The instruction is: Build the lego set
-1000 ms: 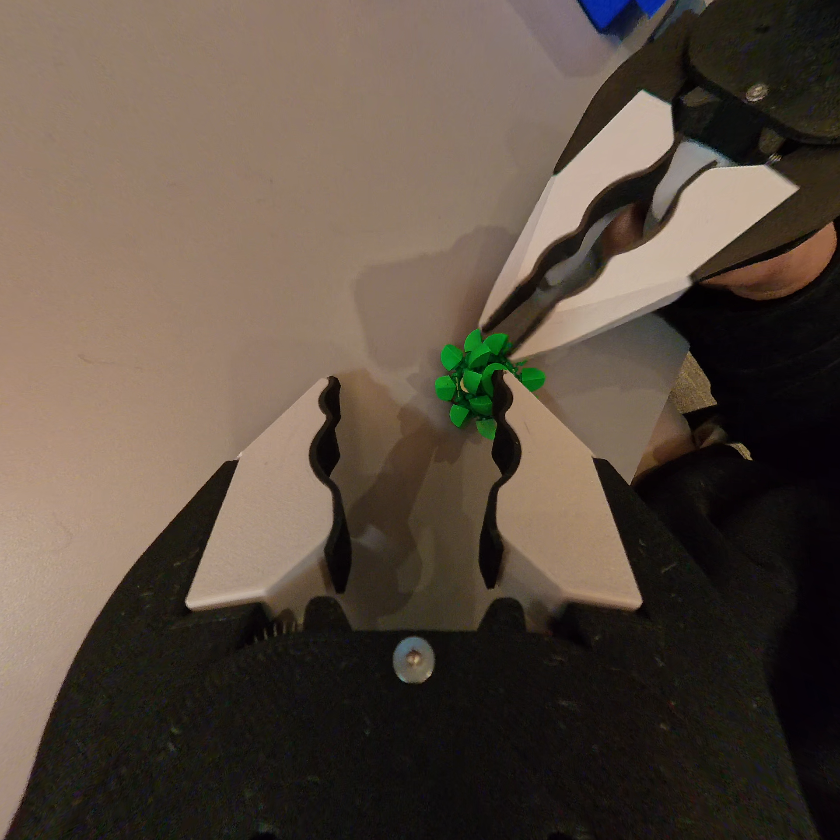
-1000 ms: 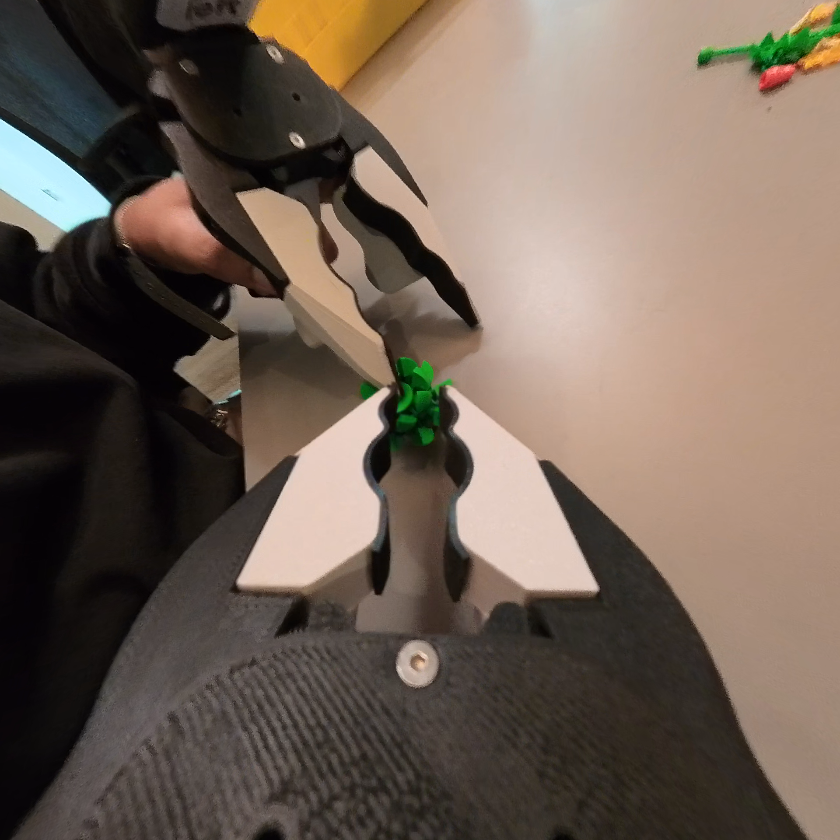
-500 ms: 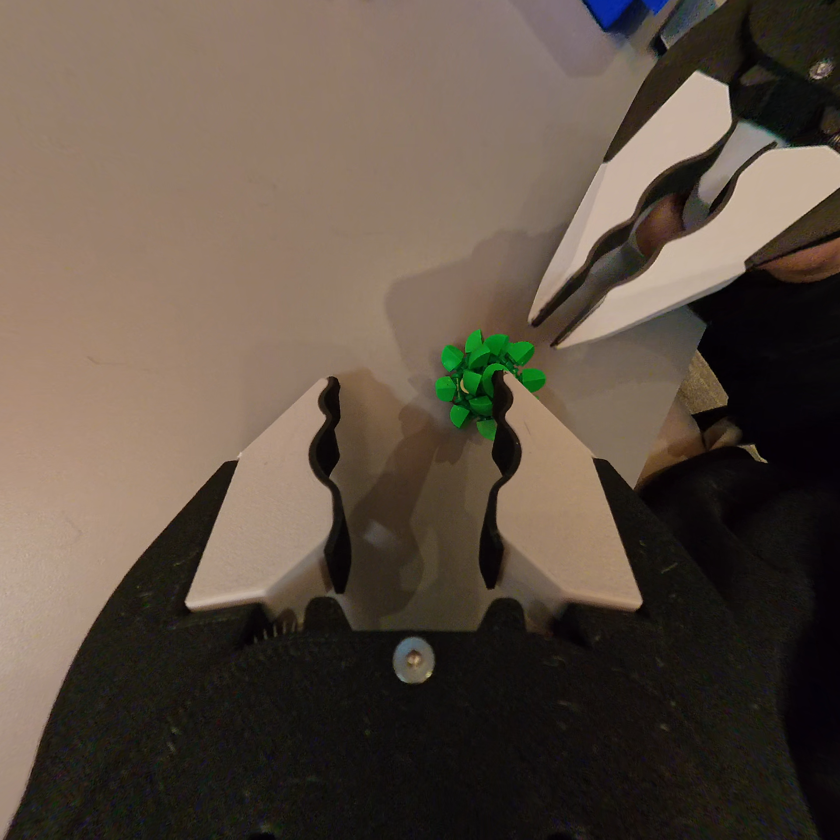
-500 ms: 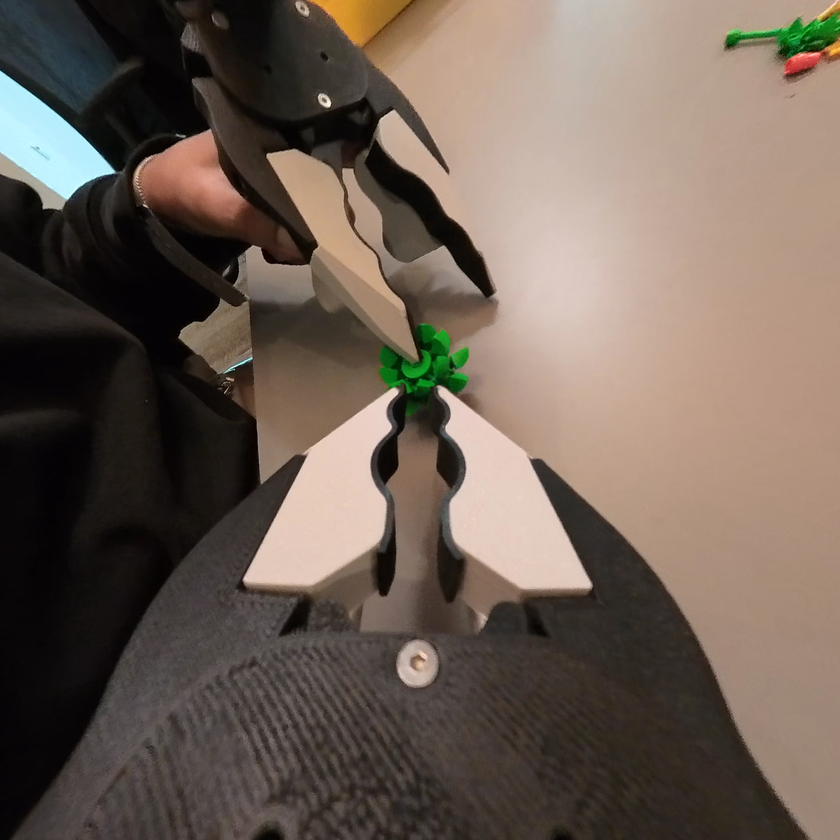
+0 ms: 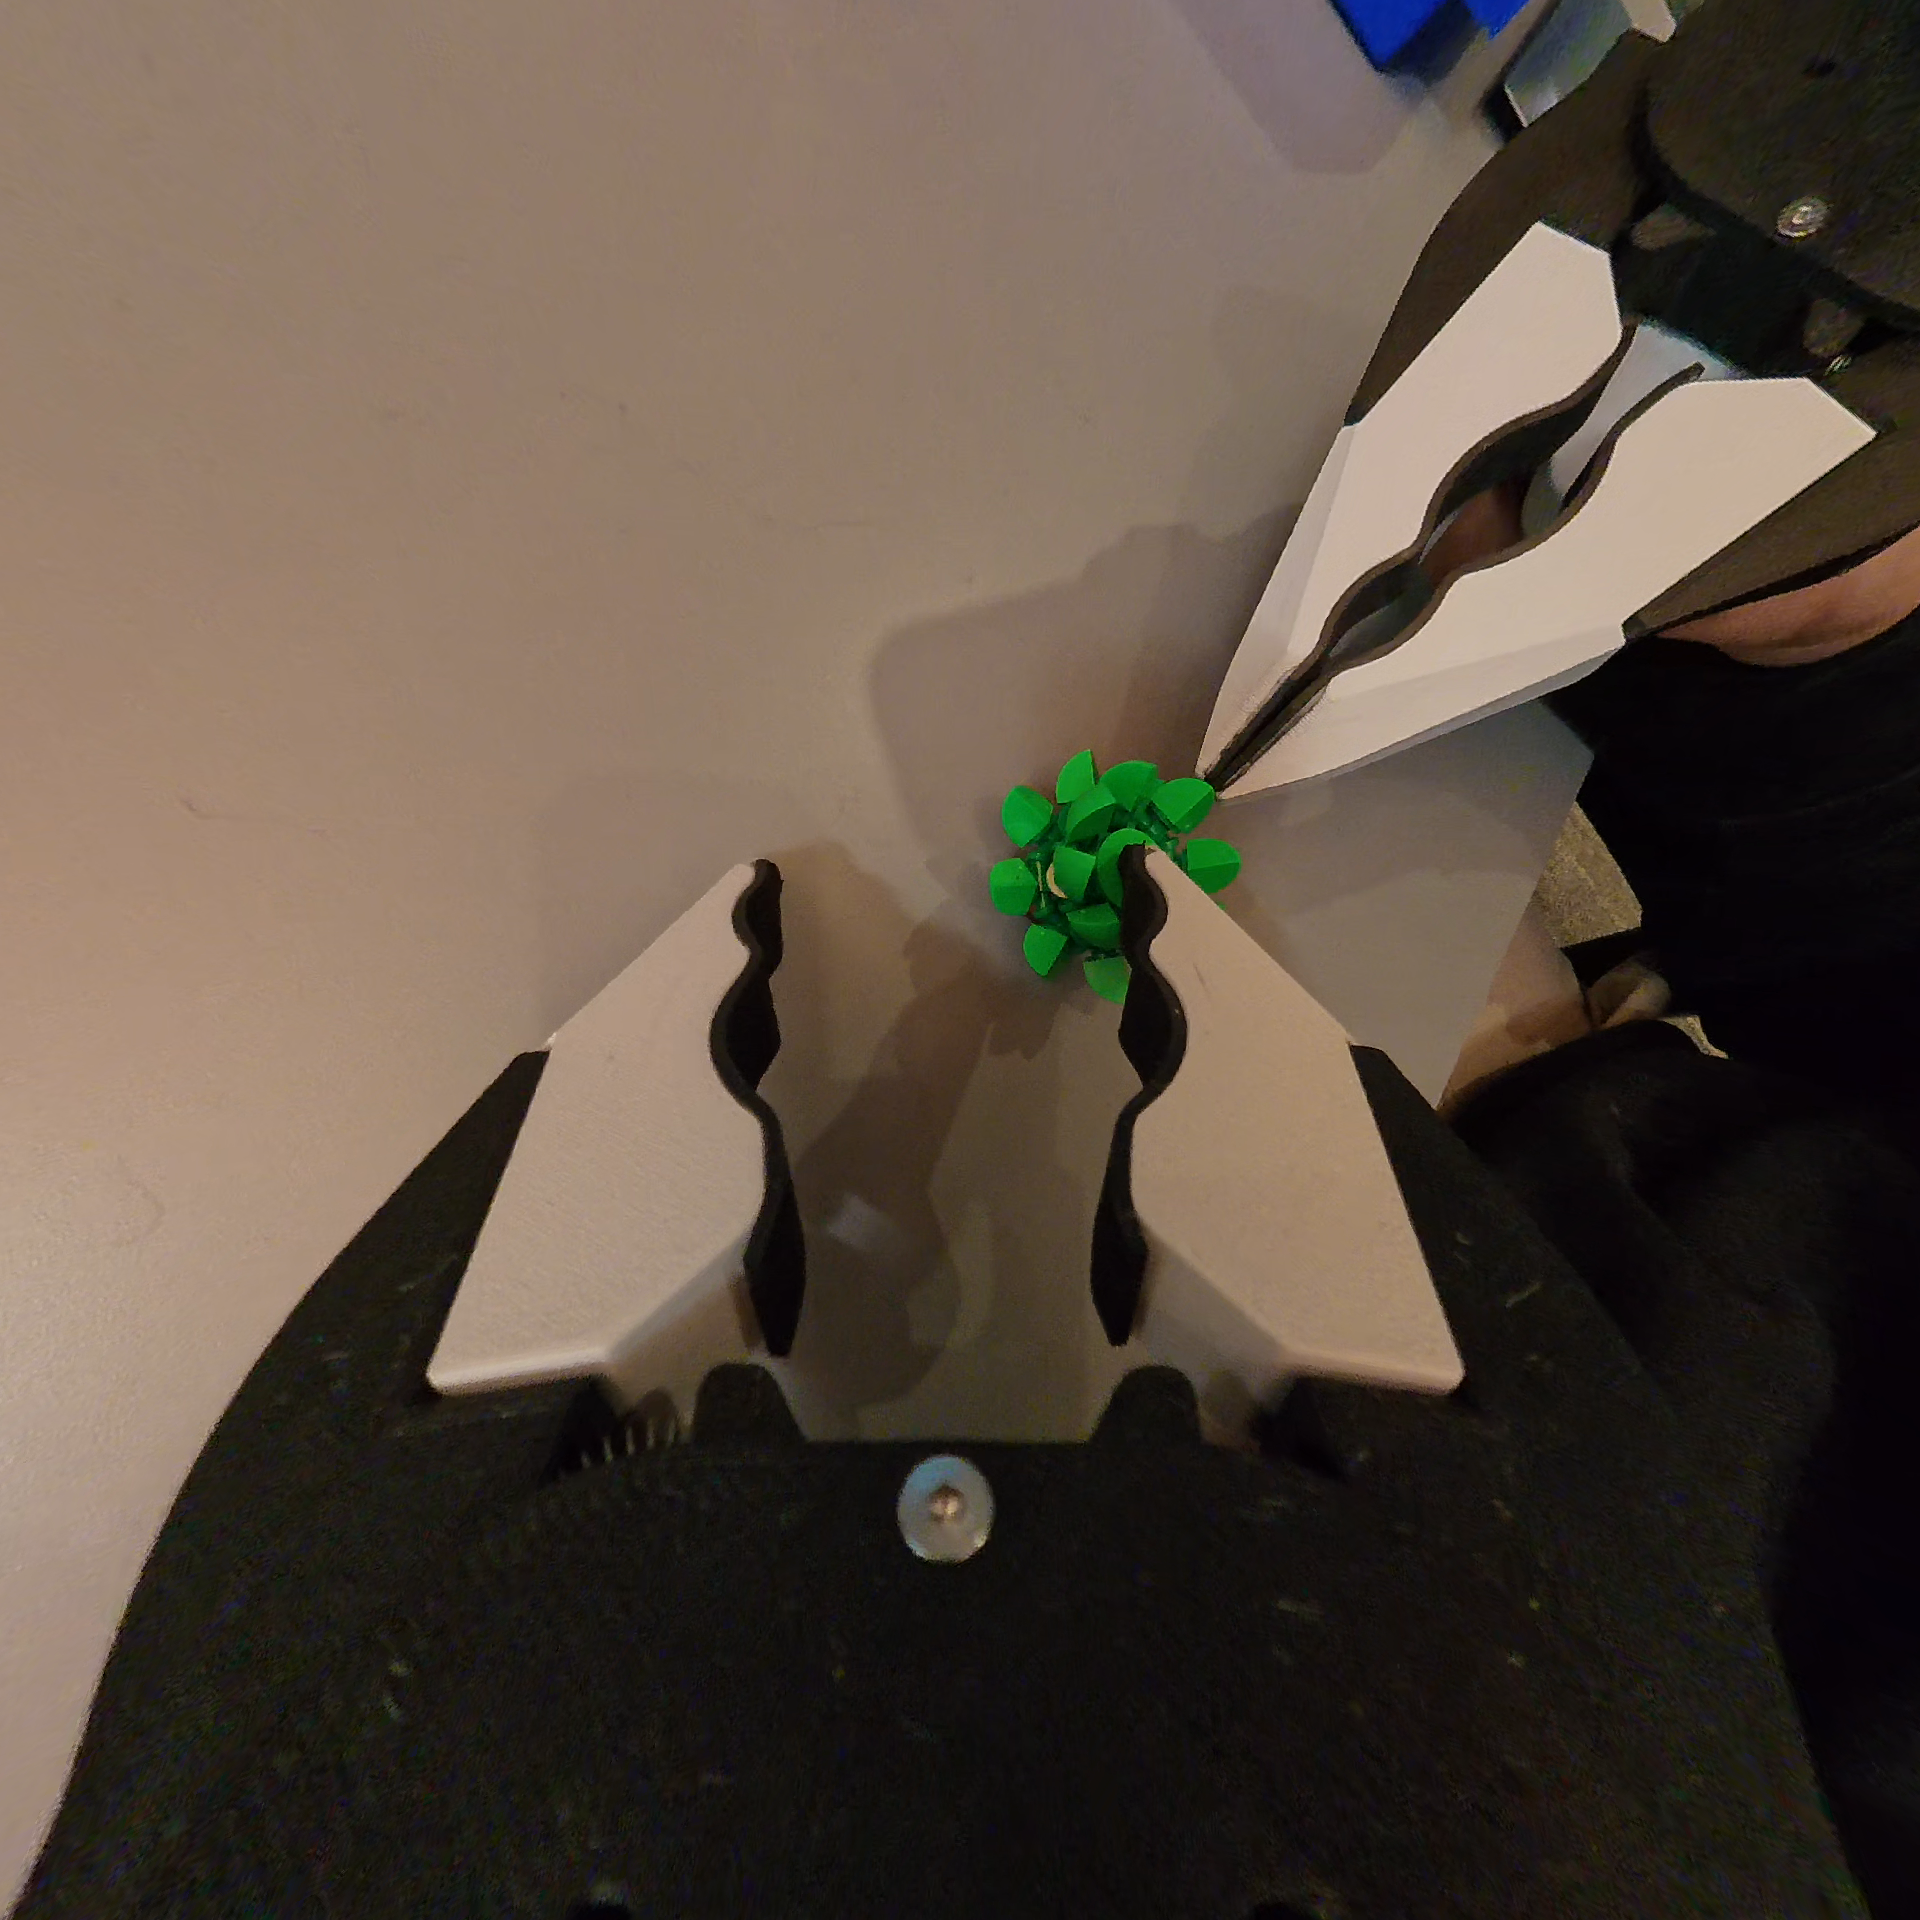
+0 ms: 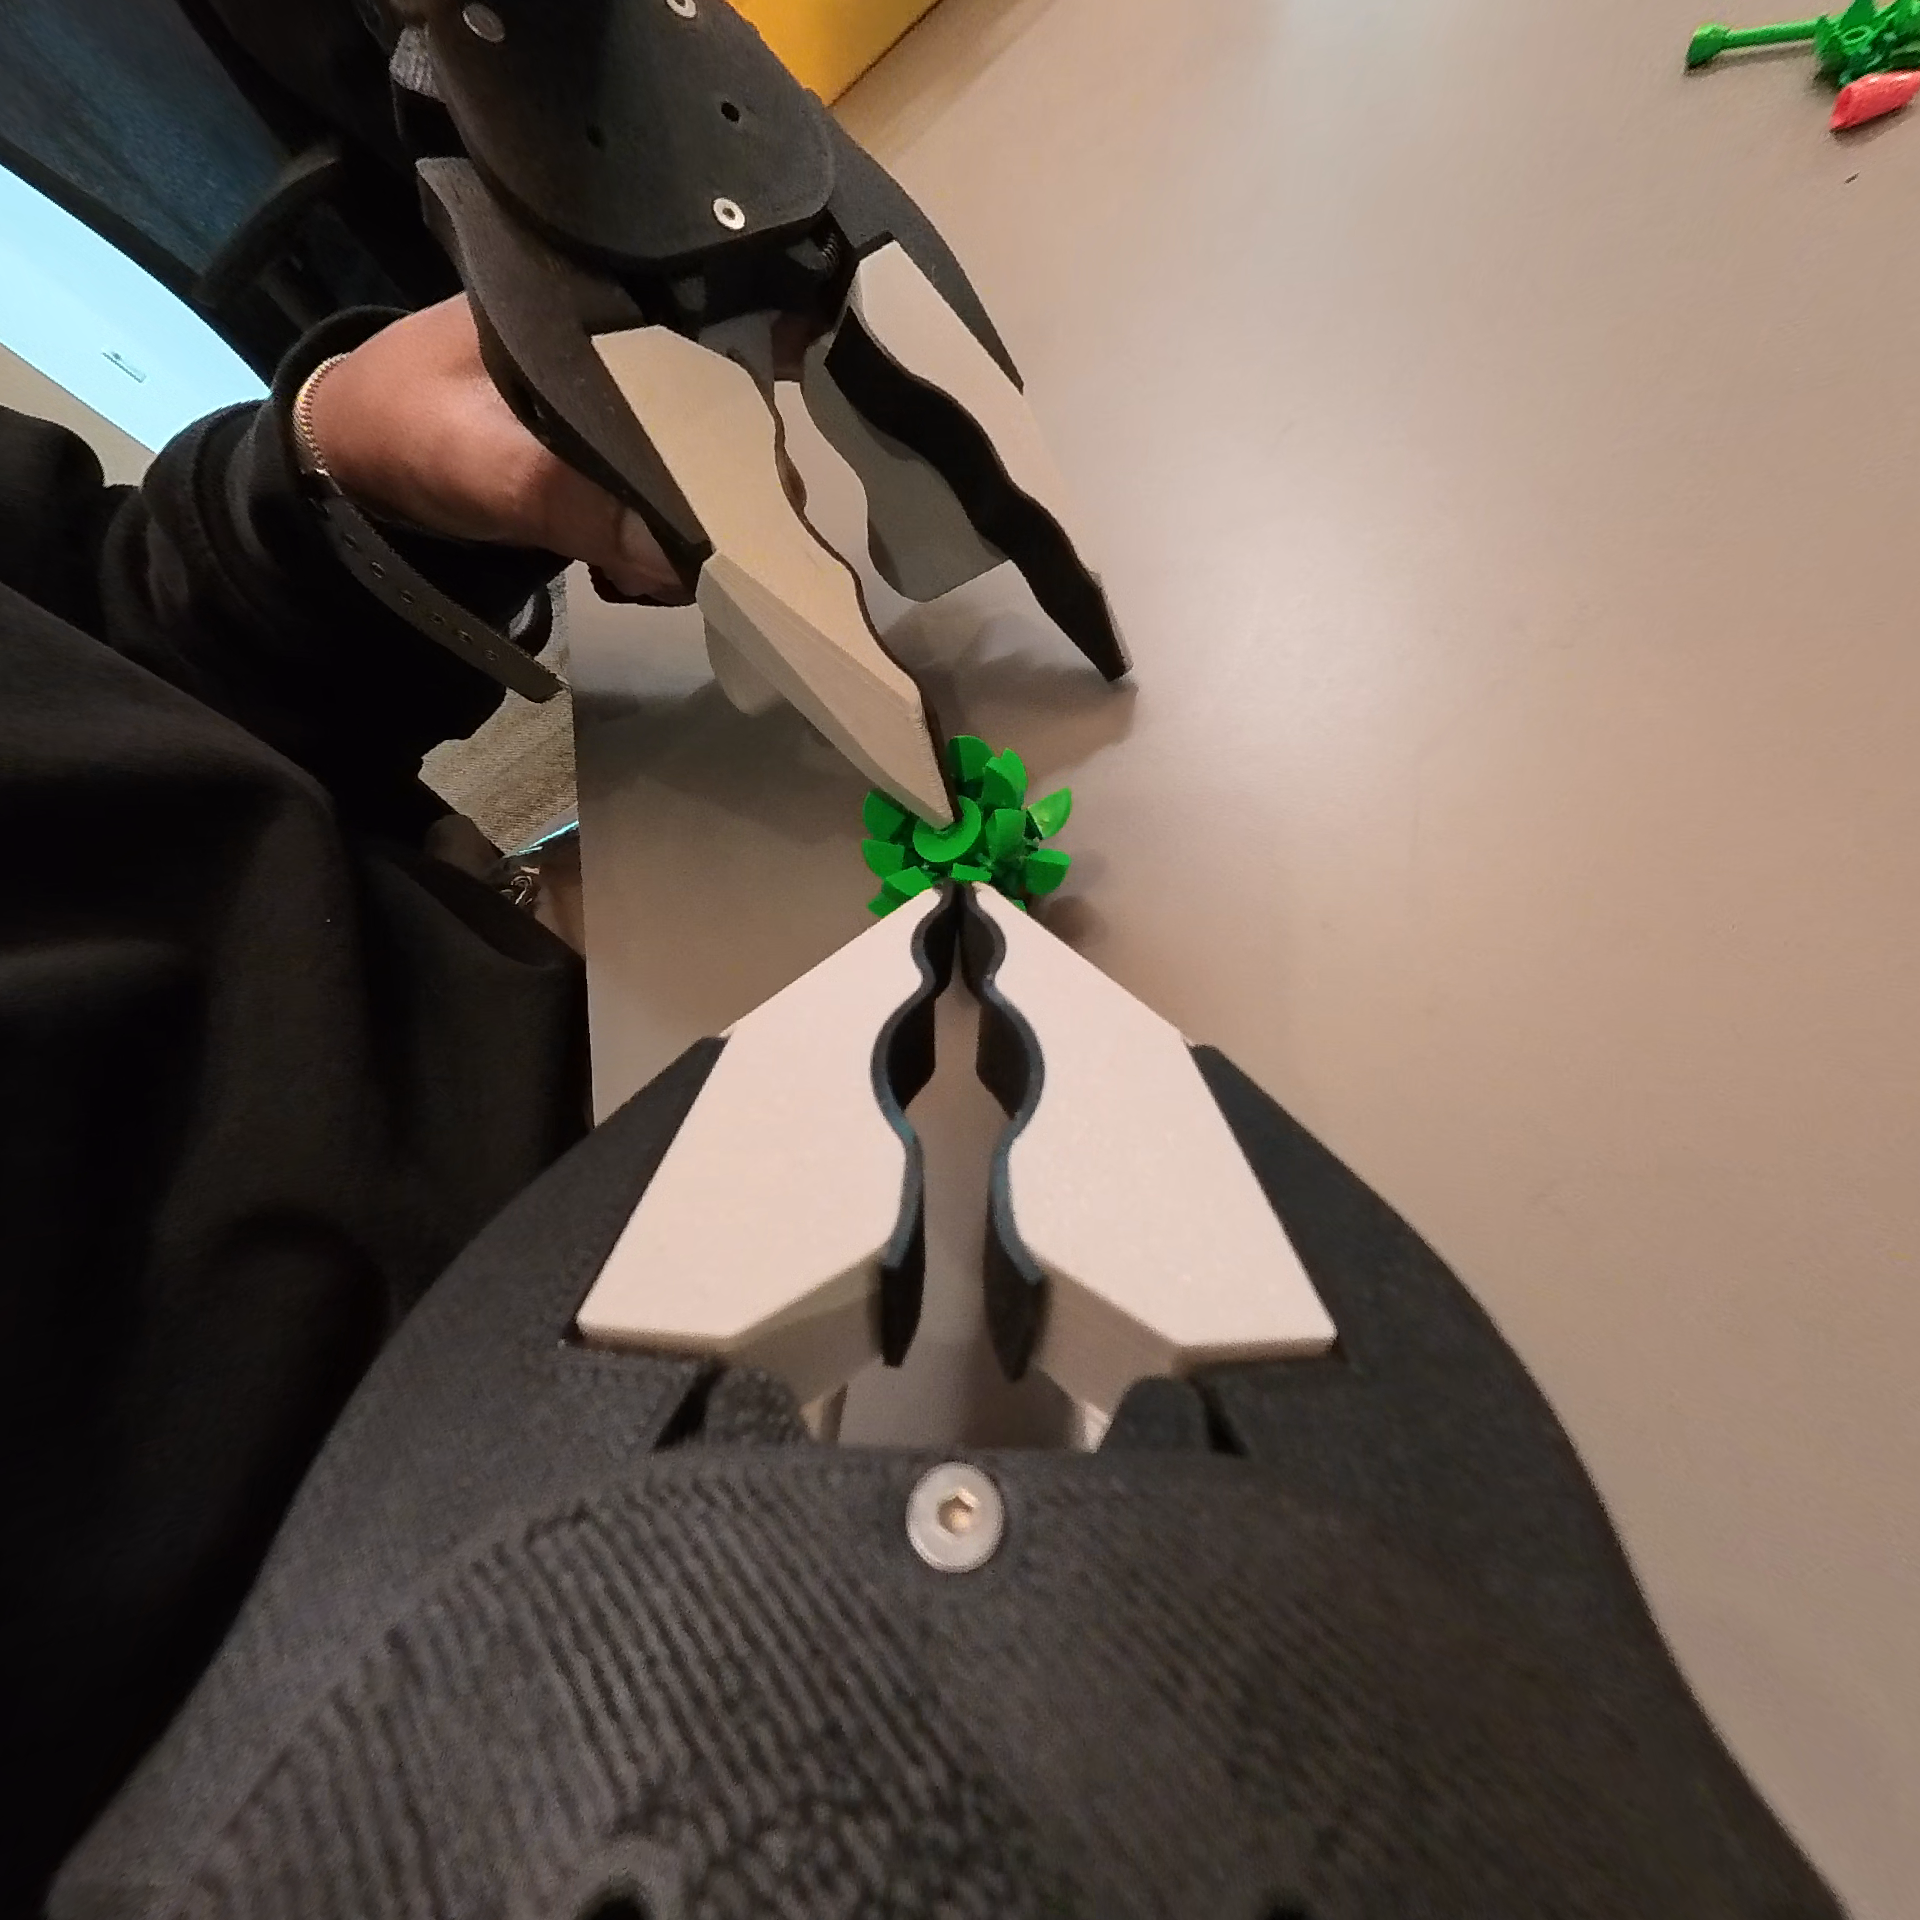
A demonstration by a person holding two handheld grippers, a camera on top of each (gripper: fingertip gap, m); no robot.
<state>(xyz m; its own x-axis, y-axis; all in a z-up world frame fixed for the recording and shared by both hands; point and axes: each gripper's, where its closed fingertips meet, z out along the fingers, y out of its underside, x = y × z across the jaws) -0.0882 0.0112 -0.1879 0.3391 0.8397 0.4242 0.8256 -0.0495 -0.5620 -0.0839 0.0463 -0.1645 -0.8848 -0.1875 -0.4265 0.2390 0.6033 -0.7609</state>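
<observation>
A small green leafy lego cluster (image 5: 1091,831) lies on the beige table near its edge. My left gripper (image 5: 951,873) is open; its right fingertip (image 5: 1143,883) rests on the cluster's top, and the left finger stands clear of it. My right gripper (image 5: 1210,779) comes in from the upper right with its jaws shut, tips touching the cluster's outer leaf. In the right wrist view the cluster (image 6: 997,821) sits just beyond my shut right gripper (image 6: 961,899), with the left gripper (image 6: 1023,738) above it. I cannot tell whether a leaf is pinched.
A green stem piece (image 6: 1756,42) and a red piece (image 6: 1870,104) lie far off on the table. A yellow object (image 6: 831,42) and a blue object (image 5: 1423,26) stand at the far side. The table edge (image 5: 1507,935) and a person's black clothing are close. It is some 20 cm from my left tips to the red piece (image 6: 1870,104).
My right gripper drew back from the cluster, shut fully, and came back so its tips touch the cluster's edge. My left gripper and the cluster stayed in place.
</observation>
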